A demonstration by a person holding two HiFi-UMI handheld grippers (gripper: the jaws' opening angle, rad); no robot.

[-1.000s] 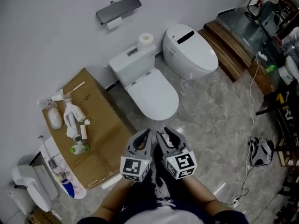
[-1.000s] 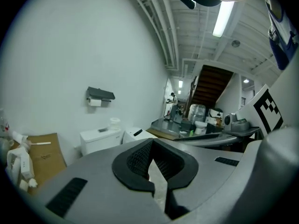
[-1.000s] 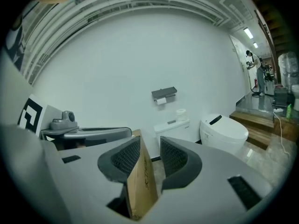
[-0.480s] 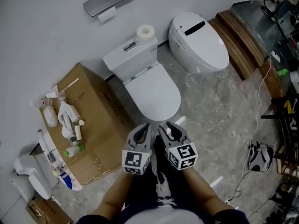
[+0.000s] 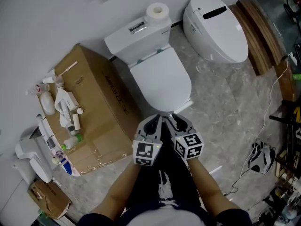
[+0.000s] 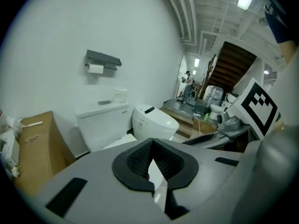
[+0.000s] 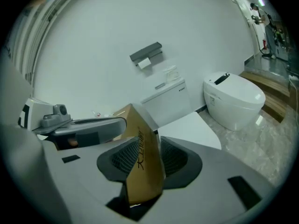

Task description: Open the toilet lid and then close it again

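Note:
The white toilet stands against the wall with its lid (image 5: pixel 161 81) down flat over the bowl, behind it the tank (image 5: pixel 136 34). Both grippers hover side by side just short of the lid's front edge, touching nothing. My left gripper (image 5: pixel 154 121) is shut, its pads together in the left gripper view (image 6: pixel 152 161), where the lid (image 6: pixel 117 143) shows beyond. My right gripper (image 5: pixel 175 120) is open; its jaws have just been opening and nothing is between them. In the right gripper view (image 7: pixel 142 161) the gap frames the cardboard box, with the lid (image 7: pixel 189 127) to the right.
A cardboard box (image 5: pixel 94 112) with bottles and tubes on top stands close on the toilet's left. A second white toilet (image 5: pixel 216 25) sits to the right, by a wooden step (image 5: pixel 256 32). A paper roll (image 5: pixel 156 11) rests on the tank. A cable (image 5: pixel 270 107) crosses the floor.
Both grippers have sunk and come closer to the toilet's front edge. The head view has moved nearer, so the toilet looks larger.

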